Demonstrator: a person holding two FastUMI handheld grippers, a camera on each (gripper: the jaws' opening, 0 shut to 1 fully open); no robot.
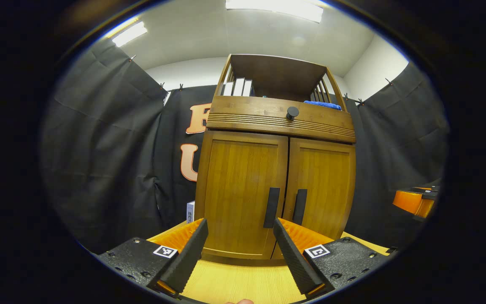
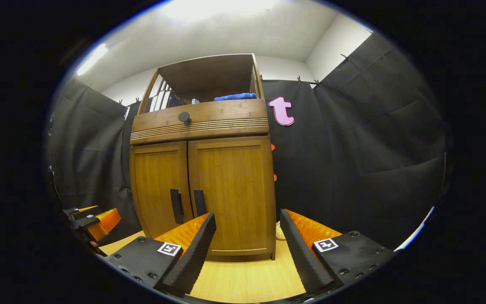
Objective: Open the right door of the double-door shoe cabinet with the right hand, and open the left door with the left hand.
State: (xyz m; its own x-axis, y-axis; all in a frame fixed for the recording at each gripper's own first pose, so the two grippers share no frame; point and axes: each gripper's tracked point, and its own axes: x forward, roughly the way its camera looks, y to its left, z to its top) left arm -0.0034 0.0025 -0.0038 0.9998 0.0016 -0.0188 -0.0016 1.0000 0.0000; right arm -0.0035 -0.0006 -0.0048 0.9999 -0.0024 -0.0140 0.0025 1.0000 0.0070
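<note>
Approach step, both doors shut: right gripper (image 2: 243, 245) & left gripper (image 1: 238, 249) w/ jaws spread, empty, shoe cabinet (image 2: 203, 190) just ahead; next, right needs to close on right door handle (image 2: 199, 202), ahead-left of its fingers.

left gripper view low, near, facing cabinet (image 1: 276, 169) front, right gripper view likewise

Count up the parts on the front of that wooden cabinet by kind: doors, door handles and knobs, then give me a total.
Closed brown wooden doors: 2, the left door and the right door
Black vertical bar handles: 2, the left handle and the right handle
Round black knobs on the ridged upper panel: 1, the knob
Total: 5
</note>
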